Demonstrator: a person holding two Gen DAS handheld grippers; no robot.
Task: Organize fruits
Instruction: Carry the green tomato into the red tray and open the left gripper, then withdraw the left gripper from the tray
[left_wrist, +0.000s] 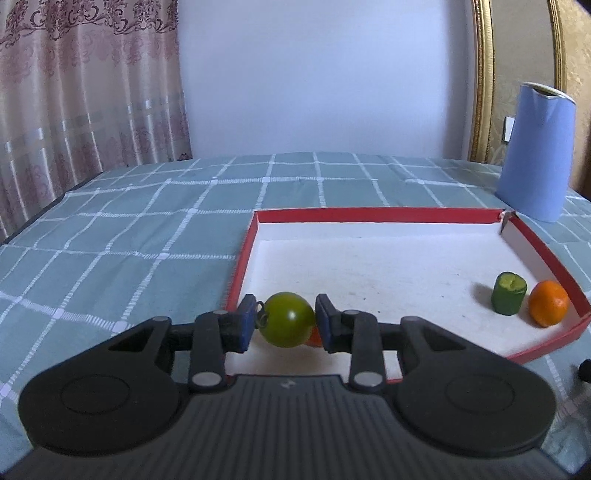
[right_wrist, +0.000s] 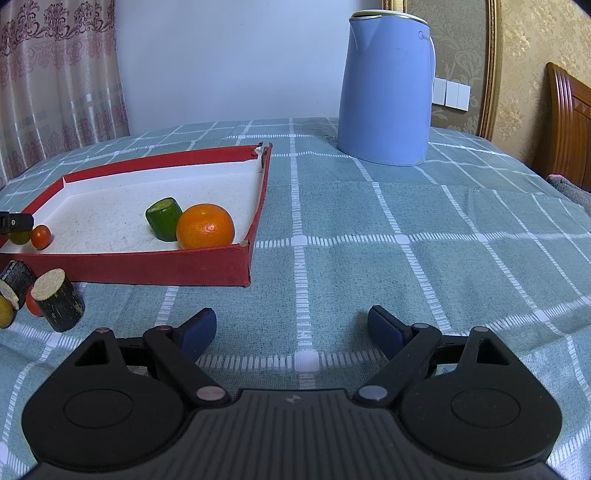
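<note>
The left gripper (left_wrist: 284, 319) pinches a green tomato (left_wrist: 287, 319) just inside the red tray (left_wrist: 373, 215), where an orange (right_wrist: 205, 225), cucumber piece (right_wrist: 164, 218) and red tomato (right_wrist: 40, 237) already sit. The right gripper (right_wrist: 291, 330) hangs spread and empty; several pieces (right_wrist: 57, 300) wait outside the tray, so the job looks about half done.

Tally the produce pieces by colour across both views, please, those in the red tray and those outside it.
Green: 2, the green tomato in the left gripper and a cucumber chunk.
Orange: 1, the orange.
Red: 2, small tomatoes.
Yellow: 1.
Dark-skinned chunks: 2.
Total: 8.
</note>
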